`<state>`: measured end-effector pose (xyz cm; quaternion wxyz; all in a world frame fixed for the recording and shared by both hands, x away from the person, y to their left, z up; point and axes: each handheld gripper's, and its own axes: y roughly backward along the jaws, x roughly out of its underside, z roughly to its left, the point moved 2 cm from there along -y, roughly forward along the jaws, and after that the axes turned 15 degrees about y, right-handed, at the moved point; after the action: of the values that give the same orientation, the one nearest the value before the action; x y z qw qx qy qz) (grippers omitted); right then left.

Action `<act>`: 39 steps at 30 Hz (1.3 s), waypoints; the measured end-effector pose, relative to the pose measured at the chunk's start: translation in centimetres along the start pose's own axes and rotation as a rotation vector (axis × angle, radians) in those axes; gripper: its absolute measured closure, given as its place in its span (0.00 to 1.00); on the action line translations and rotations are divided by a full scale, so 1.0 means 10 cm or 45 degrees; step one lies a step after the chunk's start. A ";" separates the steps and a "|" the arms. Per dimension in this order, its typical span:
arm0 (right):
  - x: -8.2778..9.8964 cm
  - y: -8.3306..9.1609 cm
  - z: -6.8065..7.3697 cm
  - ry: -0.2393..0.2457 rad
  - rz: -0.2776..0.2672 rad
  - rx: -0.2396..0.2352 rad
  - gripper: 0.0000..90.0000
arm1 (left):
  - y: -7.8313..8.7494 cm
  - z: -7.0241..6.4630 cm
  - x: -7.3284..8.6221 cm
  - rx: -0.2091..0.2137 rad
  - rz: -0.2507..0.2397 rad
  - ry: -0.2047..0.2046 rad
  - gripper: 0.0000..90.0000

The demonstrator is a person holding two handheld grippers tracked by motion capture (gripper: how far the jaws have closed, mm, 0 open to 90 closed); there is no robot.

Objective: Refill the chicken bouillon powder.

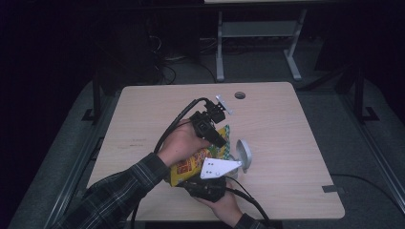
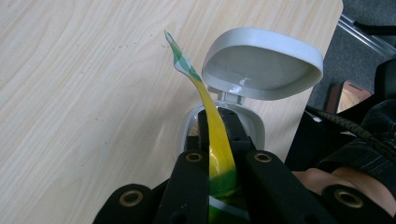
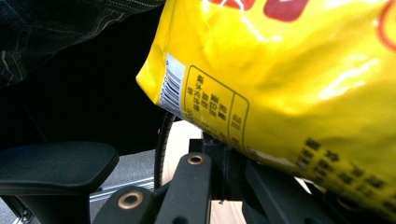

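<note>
A yellow snack bag (image 1: 190,164) hangs above the near middle of the wooden table (image 1: 286,143), stretched between both grippers. My left gripper (image 1: 220,140) comes in from above and is shut on the bag's green-and-yellow top edge (image 2: 219,140). My right gripper (image 1: 192,183), with its grey plate on top, is shut on the bag's lower edge from the near side. In the right gripper view the bag (image 3: 289,79) hangs over the right gripper (image 3: 224,151). Just past the left gripper (image 2: 219,117) stands a small grey container (image 2: 254,126) with its hinged lid (image 2: 264,65) up.
The grey container (image 1: 244,155) stands right of the bag. A cable hole (image 1: 239,95) lies near the table's far edge. Another desk's metal legs (image 1: 220,47) stand beyond. A black chair armrest (image 3: 56,163) shows under the table's near side.
</note>
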<state>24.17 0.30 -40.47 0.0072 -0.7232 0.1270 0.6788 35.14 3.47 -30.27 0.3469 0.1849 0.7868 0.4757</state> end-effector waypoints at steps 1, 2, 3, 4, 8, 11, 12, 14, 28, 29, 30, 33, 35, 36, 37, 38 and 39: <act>0.00 0.00 0.00 -0.002 -0.001 0.000 1.00 | 0.00 0.00 0.00 -0.001 0.000 0.001 1.00; 0.00 0.00 0.00 -0.001 -0.001 0.000 1.00 | 0.00 0.00 0.00 0.000 0.000 0.001 1.00; 0.00 0.00 0.00 -0.002 0.000 0.000 1.00 | 0.00 0.00 0.00 0.000 0.000 0.001 1.00; 0.00 0.00 0.00 -0.002 0.000 0.001 1.00 | 0.00 0.00 0.00 0.000 0.000 0.001 1.00; 0.00 0.00 0.00 -0.001 -0.001 0.001 1.00 | 0.00 0.00 0.00 0.001 0.000 0.000 1.00; 0.00 0.00 0.00 0.001 0.000 0.001 1.00 | 0.00 0.00 0.00 0.002 -0.003 -0.001 1.00; 0.00 0.00 0.00 0.001 0.000 0.001 1.00 | 0.00 0.00 0.00 0.002 -0.003 -0.001 1.00; 0.00 0.00 0.00 0.004 0.002 0.001 1.00 | 0.00 0.01 0.00 0.004 -0.002 -0.003 1.00; 0.02 -0.03 0.00 0.004 0.017 -0.010 1.00 | 0.03 0.02 0.06 0.033 -0.047 0.003 1.00; 0.02 -0.03 0.00 0.004 0.017 -0.010 1.00 | 0.03 0.02 0.06 0.033 -0.047 0.003 1.00; 0.03 -0.03 0.00 0.002 0.017 -0.012 1.00 | 0.04 0.03 0.06 0.038 -0.052 0.002 1.00; 0.03 -0.03 0.00 0.001 0.019 -0.015 1.00 | 0.05 0.03 0.07 0.047 -0.060 0.009 1.00; 0.03 -0.03 0.00 0.001 0.021 -0.018 1.00 | 0.05 0.03 0.07 0.051 -0.064 0.009 1.00; 0.04 -0.04 0.00 0.002 0.020 -0.020 1.00 | 0.06 0.03 0.08 0.055 -0.069 0.012 1.00; 0.04 -0.04 0.00 0.005 0.021 -0.021 1.00 | 0.06 0.03 0.08 0.055 -0.069 0.012 1.00; 0.03 -0.04 0.01 0.005 0.019 -0.023 1.00 | 0.07 0.03 0.09 0.056 -0.073 0.011 1.00; 0.03 -0.04 0.01 0.005 0.019 -0.024 1.00 | 0.07 0.03 0.09 0.059 -0.079 0.011 1.00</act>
<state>24.18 0.66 -40.88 -0.0047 -0.7236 0.1260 0.6786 34.66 4.58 -30.08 0.3537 0.1663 0.8046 0.4471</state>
